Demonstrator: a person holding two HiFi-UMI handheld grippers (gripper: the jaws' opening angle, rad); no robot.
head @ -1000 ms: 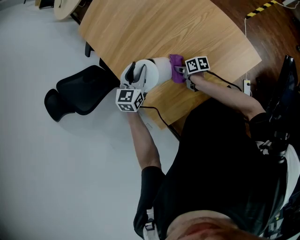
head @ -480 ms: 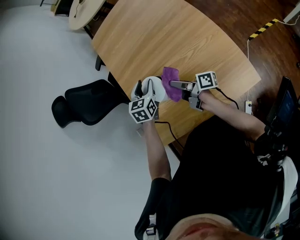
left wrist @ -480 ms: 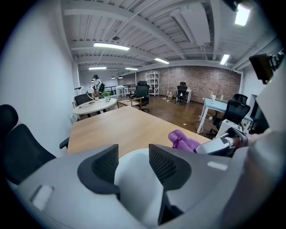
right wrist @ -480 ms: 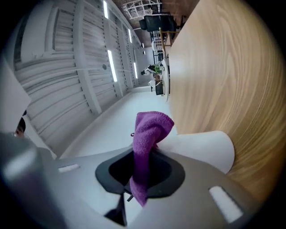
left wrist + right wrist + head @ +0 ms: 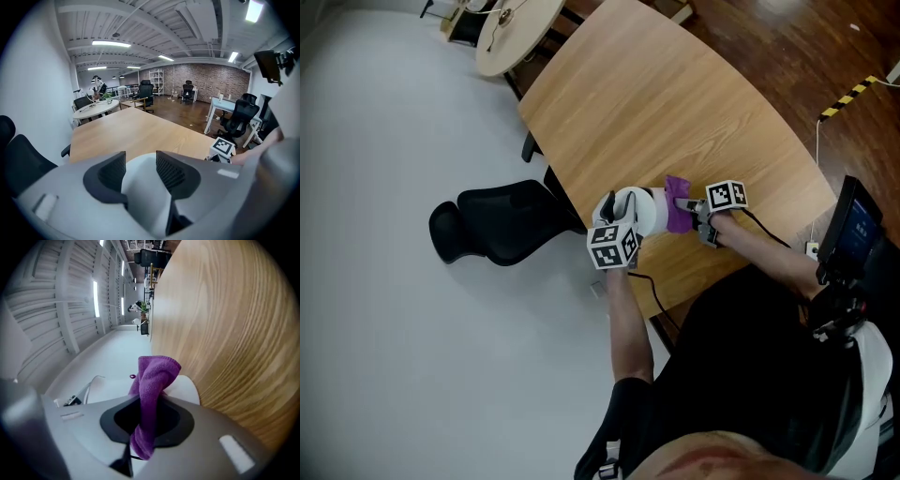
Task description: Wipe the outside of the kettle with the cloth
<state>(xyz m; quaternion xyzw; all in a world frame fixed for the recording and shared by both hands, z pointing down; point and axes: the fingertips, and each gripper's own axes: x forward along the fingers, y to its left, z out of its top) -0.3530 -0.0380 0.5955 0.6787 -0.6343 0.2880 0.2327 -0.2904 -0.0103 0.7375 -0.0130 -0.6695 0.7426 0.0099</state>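
The white kettle (image 5: 639,208) stands on the wooden surface (image 5: 656,103), close to its near edge and right in front of the person. A black chair (image 5: 502,234) sits on the floor just off to the left.

The left tongs (image 5: 140,171) are clamped on a white part of the kettle. It looks like the handle, though from above it is too small to be sure. Either way, the ribbed pads press on both sides of it, so this hand is doing the steadying.

The right tongs (image 5: 147,420) are closed tight on a purple cloth (image 5: 152,380), which is bunched into a strip. Its free end sticks out past the tips and lies against the kettle's right side, with the rounded white body just behind it.

So the wiping is under way rather than about to start or finished: one hand braces, the other has the cloth on the shell. How much of the outside has been covered I cannot judge, since the kettle shows no marks or wet streaks to go by. As things stand, the cloth is only on the right flank. I would guess the far side, the left side near the handle and the area around the spout remain to be gone over, which means turning the kettle or bringing the cloth round it.
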